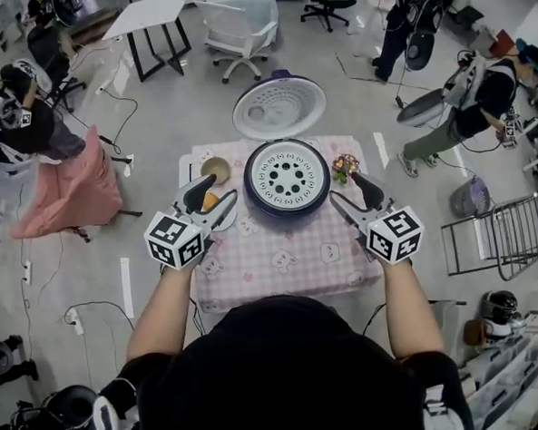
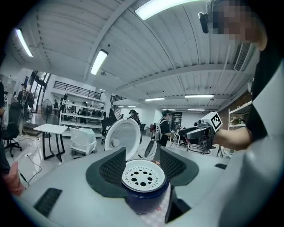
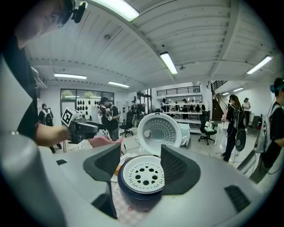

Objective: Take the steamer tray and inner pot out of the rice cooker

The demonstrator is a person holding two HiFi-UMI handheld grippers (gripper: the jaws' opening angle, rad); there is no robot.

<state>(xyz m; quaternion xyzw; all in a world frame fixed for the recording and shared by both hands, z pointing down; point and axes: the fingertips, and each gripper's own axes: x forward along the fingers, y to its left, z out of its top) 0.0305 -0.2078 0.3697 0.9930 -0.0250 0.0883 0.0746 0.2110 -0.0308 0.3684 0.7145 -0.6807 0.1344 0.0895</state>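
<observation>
A dark blue rice cooker (image 1: 288, 206) stands on the table with its lid (image 1: 280, 107) swung open at the far side. A white perforated steamer tray (image 1: 287, 177) sits in its mouth, also visible as the tray (image 2: 143, 174) and tray (image 3: 142, 174) in the gripper views. The inner pot is hidden beneath it. My left gripper (image 1: 221, 198) stands open just left of the cooker. My right gripper (image 1: 349, 192) stands open just right of it. Neither touches the cooker, and nothing lies between either pair of jaws, which frame the cooker from a short distance in both gripper views.
The small table has a pink checked cloth (image 1: 281, 259). A bowl (image 1: 216, 170) stands at its far left, and an orange item (image 1: 210, 201) shows by the left jaws. A little flower bunch (image 1: 344, 167) is right of the cooker. Chairs, desks and people stand around.
</observation>
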